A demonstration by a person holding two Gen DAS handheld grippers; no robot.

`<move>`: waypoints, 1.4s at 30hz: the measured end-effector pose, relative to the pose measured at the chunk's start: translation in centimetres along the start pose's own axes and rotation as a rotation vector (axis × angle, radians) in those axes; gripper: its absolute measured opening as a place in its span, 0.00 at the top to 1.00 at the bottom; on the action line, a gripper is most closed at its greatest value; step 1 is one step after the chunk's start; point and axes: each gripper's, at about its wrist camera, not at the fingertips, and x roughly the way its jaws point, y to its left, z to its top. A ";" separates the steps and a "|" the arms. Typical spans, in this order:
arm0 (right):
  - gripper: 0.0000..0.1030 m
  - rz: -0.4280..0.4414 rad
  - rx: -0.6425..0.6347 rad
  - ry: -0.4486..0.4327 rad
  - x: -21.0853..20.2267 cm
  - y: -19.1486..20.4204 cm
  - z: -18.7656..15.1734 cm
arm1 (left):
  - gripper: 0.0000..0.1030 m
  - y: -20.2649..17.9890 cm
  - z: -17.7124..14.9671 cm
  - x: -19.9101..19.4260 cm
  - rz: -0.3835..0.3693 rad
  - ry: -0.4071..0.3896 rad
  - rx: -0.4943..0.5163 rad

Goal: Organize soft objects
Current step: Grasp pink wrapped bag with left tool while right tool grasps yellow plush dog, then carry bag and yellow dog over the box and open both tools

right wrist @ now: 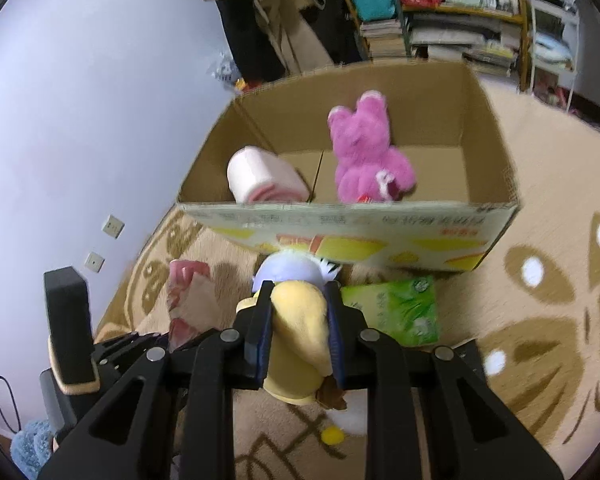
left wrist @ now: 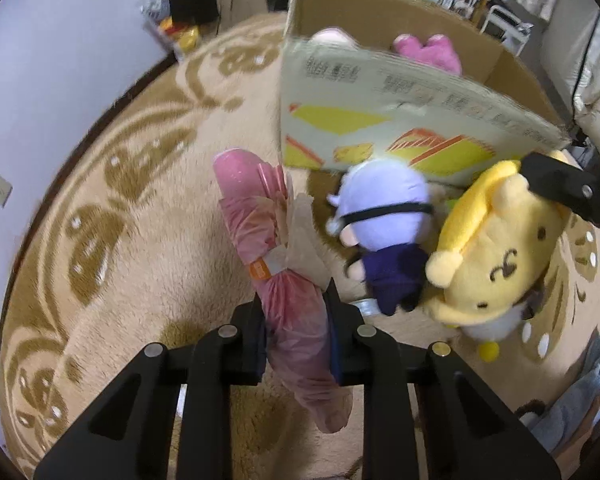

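My left gripper (left wrist: pixel 296 296) is shut on a pink plastic-wrapped bundle (left wrist: pixel 268 240), held above the carpet; it also shows in the right wrist view (right wrist: pixel 186 300). My right gripper (right wrist: pixel 298 296) is shut on a yellow bear plush (right wrist: pixel 300 336), also seen in the left wrist view (left wrist: pixel 500 256). A purple-headed doll (left wrist: pixel 384 220) lies on the carpet against the cardboard box (right wrist: pixel 380 236). Inside the box lie a pink plush rabbit (right wrist: pixel 364 152) and a rolled pink towel (right wrist: pixel 264 178).
A green tissue pack (right wrist: pixel 400 308) lies on the patterned carpet (left wrist: pixel 120 240) in front of the box. Cluttered shelves (right wrist: pixel 460 20) stand behind the box. A lilac wall (right wrist: pixel 80 100) is on the left. Blue cloth (left wrist: pixel 580 392) lies at the right.
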 end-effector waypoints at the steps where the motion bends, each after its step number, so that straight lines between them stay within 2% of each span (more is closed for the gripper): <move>1: 0.76 -0.007 -0.004 -0.014 -0.5 0.0 0.1 | 0.79 -0.3 -0.2 -0.9 0.005 -0.025 0.004; 7: 0.76 -0.020 -0.004 -0.115 -3.8 -0.4 0.3 | 0.79 -1.2 0.0 -4.0 -0.017 -0.111 0.023; 10: 0.76 -0.021 -0.007 -0.181 -5.8 -0.4 0.7 | 0.79 -1.7 0.2 -6.0 0.011 -0.195 0.038; 15: 0.76 -0.037 -0.004 -0.257 -8.8 -0.6 1.1 | 0.79 -1.8 1.3 -9.4 0.014 -0.355 0.055; 18: 0.76 -0.037 0.002 -0.309 -10.3 -0.7 1.5 | 0.79 -1.9 2.1 -10.7 0.041 -0.426 0.074; 20: 0.76 -0.051 -0.013 -0.353 -11.1 -0.6 1.9 | 0.79 -1.7 3.0 -11.5 0.026 -0.454 0.060; 23: 0.76 -0.067 -0.051 -0.417 -12.2 -0.3 2.6 | 0.79 -1.4 4.6 -11.7 -0.026 -0.447 0.037; 26: 0.76 -0.067 -0.054 -0.449 -12.4 -0.5 3.5 | 0.79 -1.9 6.0 -12.1 0.006 -0.486 0.063; 28: 0.76 -0.075 -0.055 -0.456 -12.3 -0.8 3.9 | 0.79 -2.5 6.8 -12.3 0.029 -0.511 0.094; 34: 0.76 -0.098 -0.051 -0.442 -10.8 -1.4 5.2 | 0.79 -3.7 9.5 -11.4 0.031 -0.528 0.125; 38: 0.76 -0.107 -0.054 -0.437 -9.9 -1.7 5.6 | 0.79 -4.1 10.7 -10.3 0.010 -0.516 0.121; 42: 0.76 -0.117 -0.066 -0.473 -9.9 -1.9 6.0 | 0.79 -4.2 11.3 -9.2 -0.011 -0.502 0.123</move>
